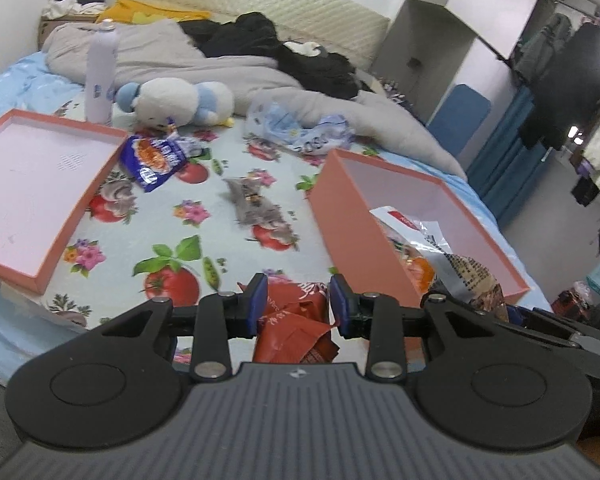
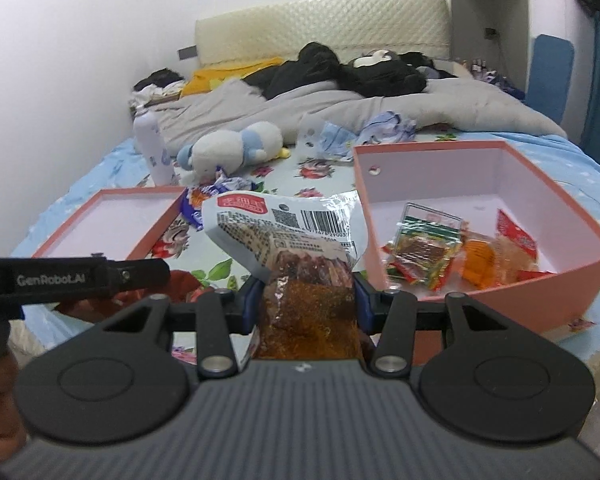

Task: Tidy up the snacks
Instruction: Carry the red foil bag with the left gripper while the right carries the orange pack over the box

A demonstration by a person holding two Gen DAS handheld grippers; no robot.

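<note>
My left gripper (image 1: 299, 294) has its jaws around a crumpled red snack packet (image 1: 296, 326) low over the bed, the pads touching it. My right gripper (image 2: 306, 292) is shut on a clear packet of brown spicy snack (image 2: 296, 264) with a white barcode end, held above the bed just left of the deep pink box (image 2: 580, 216). That box (image 1: 340, 208) holds several snack packets (image 2: 432, 256). A blue snack packet (image 1: 156, 158) and a grey packet (image 1: 252, 204) lie loose on the floral sheet.
A shallow pink lid (image 1: 32, 276) lies at the left, also in the right wrist view (image 2: 100, 216). A plush toy (image 1: 172, 100), a white bottle (image 1: 100, 72), a plastic bag (image 1: 296, 128) and a grey duvet (image 1: 220, 64) lie further back. Wardrobe at right.
</note>
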